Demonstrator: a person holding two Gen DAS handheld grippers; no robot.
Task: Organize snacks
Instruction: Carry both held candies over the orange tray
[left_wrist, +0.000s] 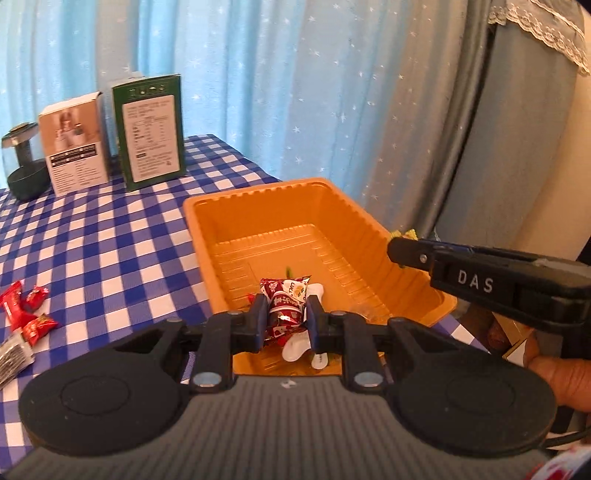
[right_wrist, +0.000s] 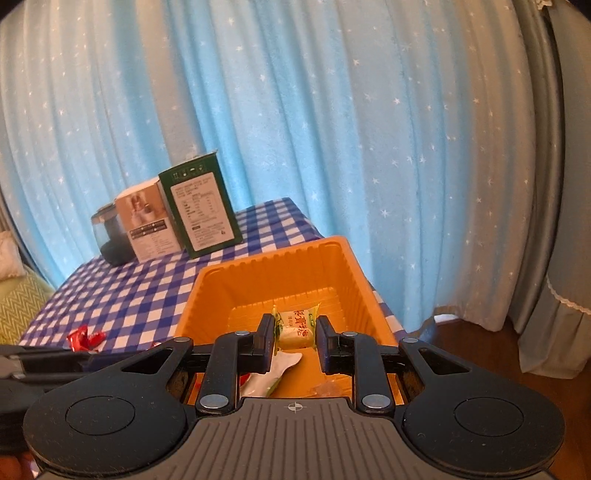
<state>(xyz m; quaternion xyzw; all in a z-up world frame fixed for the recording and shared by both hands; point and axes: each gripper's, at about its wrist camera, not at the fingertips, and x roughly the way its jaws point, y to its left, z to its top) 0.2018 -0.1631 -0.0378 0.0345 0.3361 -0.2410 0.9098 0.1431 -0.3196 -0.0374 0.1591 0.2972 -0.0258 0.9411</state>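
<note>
An orange plastic tray (left_wrist: 229, 221) stands on the blue checked table; it also shows in the right wrist view (right_wrist: 221, 291). My left gripper (left_wrist: 284, 317) is shut on a red-and-white snack packet (left_wrist: 282, 308) and holds it over the tray's near end. White wrappers (left_wrist: 295, 347) lie in the tray below it. My right gripper (right_wrist: 295, 332) holds a yellow-green candy packet (right_wrist: 295, 328) between its fingers, over the tray; its jaws stand close on the packet. In the left wrist view the right gripper (left_wrist: 400, 251) reaches in from the right above the tray's rim.
Several red candy packets (left_wrist: 26, 306) and a dark striped packet (left_wrist: 11, 360) lie on the table at the left. A white box (left_wrist: 74, 144), a green box (left_wrist: 151, 129) and a dark glass jar (left_wrist: 24, 166) stand at the back. Blue curtains hang behind.
</note>
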